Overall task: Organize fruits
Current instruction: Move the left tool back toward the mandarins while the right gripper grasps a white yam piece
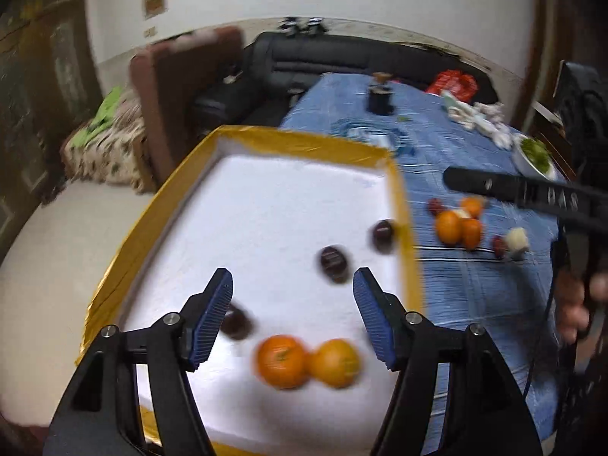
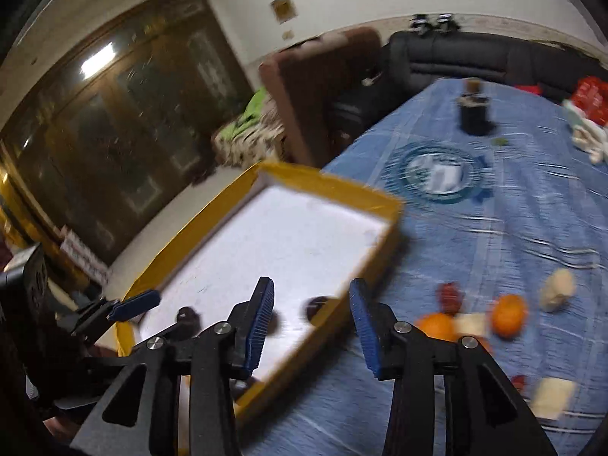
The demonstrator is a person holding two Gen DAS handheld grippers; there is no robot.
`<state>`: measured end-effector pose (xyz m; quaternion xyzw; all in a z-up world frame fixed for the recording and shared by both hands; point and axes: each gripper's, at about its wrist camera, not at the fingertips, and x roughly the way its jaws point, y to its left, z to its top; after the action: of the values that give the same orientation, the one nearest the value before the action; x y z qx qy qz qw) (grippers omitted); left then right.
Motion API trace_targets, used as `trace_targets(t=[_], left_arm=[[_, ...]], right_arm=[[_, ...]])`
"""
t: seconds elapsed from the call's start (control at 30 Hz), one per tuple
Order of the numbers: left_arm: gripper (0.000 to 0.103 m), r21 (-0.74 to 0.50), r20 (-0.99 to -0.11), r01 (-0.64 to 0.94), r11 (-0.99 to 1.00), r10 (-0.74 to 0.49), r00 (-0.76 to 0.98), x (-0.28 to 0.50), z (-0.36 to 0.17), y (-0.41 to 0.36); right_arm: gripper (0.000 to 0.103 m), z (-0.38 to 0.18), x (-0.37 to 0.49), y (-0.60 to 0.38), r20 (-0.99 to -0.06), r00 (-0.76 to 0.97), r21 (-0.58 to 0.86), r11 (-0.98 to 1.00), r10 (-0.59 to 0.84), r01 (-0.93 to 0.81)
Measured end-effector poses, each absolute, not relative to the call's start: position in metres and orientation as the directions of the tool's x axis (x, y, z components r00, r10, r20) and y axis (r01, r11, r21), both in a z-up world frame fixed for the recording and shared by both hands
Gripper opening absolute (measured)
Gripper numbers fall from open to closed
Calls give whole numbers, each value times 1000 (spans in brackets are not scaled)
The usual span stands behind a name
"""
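Overhead, the left gripper [image 1: 292, 287] hangs wide open and empty above the tray [image 1: 402, 205], a white-floored rectangle with a shiny yellow rim. Two round oranges [image 1: 308, 361] touch at 6 o'clock on the tray floor; three dark plums [image 1: 334, 262] lie scattered from 7 to 3 o'clock, leaving its far half bare. Past the 3 o'clock rim, loose oranges [image 1: 458, 226] cluster on the wrinkled blue tablecloth [image 1: 475, 285]. The right gripper [image 2: 311, 300], fingers spread and holding nothing, straddles the tray's near corner.
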<state>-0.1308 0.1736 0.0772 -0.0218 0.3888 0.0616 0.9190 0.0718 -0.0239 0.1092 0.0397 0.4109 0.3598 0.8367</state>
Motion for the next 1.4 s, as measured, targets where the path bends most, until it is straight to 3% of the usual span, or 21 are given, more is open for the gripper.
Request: trace_targets(t=[0.13, 0.47, 0.73, 0.97, 1.27, 1.4], left_arm=[[67, 18, -719, -18, 1000, 26, 694, -122, 84, 138], [68, 107, -762, 235, 966, -72, 644, -83, 78, 47], [68, 197, -814, 264, 944, 7, 581, -42, 51, 27], [68, 166, -834, 273, 948, -12, 552, -26, 48, 28], [68, 105, -852, 338, 935, -91, 516, -19, 40, 4], [68, 12, -849, 290, 957, -144, 509, -15, 48, 15]], right_arm=[[51, 109, 87, -94, -652, 480, 368, 799, 587, -476], [52, 72, 90, -196, -710, 448, 433, 838, 544, -332], [52, 55, 90, -187, -724, 370, 467, 808, 582, -358], [51, 39, 89, -174, -784, 316, 435, 836, 535, -335], [51, 37, 90, -176, -779, 308, 452, 830, 546, -328], [50, 38, 91, -181, -778, 305, 458, 828, 550, -324]])
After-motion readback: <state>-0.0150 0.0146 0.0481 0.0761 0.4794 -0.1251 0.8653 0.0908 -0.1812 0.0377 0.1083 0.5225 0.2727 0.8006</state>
